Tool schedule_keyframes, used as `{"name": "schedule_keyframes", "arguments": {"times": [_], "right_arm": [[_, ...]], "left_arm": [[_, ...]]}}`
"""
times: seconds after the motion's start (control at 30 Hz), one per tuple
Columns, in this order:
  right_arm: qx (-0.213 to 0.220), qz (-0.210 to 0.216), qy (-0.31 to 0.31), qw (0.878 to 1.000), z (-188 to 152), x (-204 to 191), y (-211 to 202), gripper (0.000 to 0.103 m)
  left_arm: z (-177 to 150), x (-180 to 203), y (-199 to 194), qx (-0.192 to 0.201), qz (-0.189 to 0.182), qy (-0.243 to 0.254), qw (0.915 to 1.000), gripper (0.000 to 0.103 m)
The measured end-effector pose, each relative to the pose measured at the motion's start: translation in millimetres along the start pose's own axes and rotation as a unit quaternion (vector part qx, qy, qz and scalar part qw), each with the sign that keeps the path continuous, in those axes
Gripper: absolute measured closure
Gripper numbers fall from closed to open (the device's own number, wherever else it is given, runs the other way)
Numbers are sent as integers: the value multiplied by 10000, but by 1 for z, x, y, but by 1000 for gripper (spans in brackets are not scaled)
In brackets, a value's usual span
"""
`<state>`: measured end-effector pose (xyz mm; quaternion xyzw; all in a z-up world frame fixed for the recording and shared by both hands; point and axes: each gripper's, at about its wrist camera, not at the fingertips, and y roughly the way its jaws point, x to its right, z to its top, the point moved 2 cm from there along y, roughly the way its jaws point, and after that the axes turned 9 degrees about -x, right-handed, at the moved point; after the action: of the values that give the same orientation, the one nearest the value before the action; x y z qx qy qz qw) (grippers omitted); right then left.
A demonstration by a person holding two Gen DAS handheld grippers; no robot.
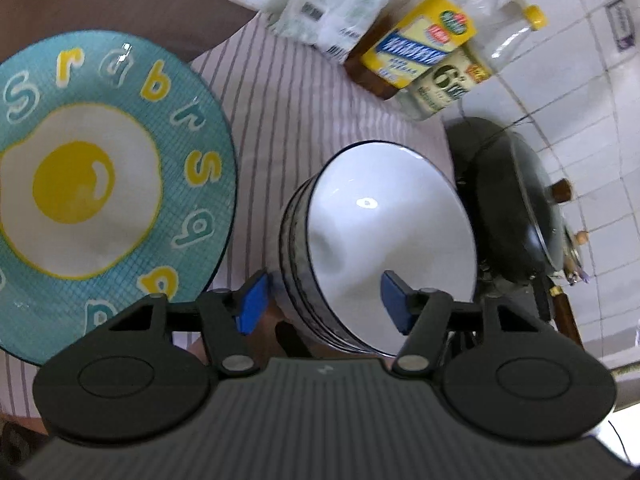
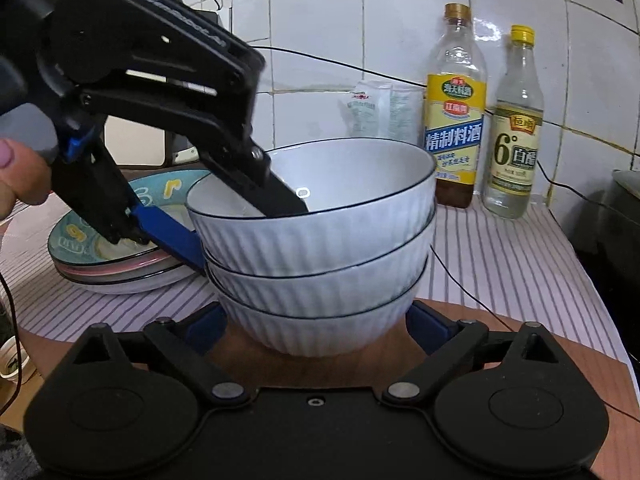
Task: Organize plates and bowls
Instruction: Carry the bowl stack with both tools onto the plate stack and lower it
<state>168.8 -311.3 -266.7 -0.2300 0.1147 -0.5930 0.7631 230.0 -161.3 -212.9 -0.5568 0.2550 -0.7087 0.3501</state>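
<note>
A stack of three white ribbed bowls [image 2: 320,248] with dark rims stands on the striped cloth; it also shows in the left wrist view [image 1: 384,240]. My left gripper [image 1: 324,300] is open and straddles the near wall of the top bowl, one finger inside it, one outside; it shows in the right wrist view [image 2: 236,224]. My right gripper [image 2: 316,328] is open, its fingers on either side of the bottom bowl. A teal plate with a fried-egg picture [image 1: 92,184] tops a stack of plates [image 2: 120,264] left of the bowls.
Two bottles [image 2: 456,120] [image 2: 514,136] and white packets [image 2: 380,112] stand by the tiled wall behind the bowls. A dark lidded pan [image 1: 516,200] sits right of the bowls. A striped cloth [image 2: 500,264] covers the wooden counter. Cables run across the wall.
</note>
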Motion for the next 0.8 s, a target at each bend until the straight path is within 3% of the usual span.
{"name": "schedule_keyframes", "arguments": {"times": [0.3,0.8], "right_arm": [[-21,114,-26,9999,5,3,12,0],[-242,182,64,9995,11,7,21,0]], "left_arm": [[1,-6,8,-49,204,-136,9997,62],[-4,4,9,117,473,53,9988,61]]}}
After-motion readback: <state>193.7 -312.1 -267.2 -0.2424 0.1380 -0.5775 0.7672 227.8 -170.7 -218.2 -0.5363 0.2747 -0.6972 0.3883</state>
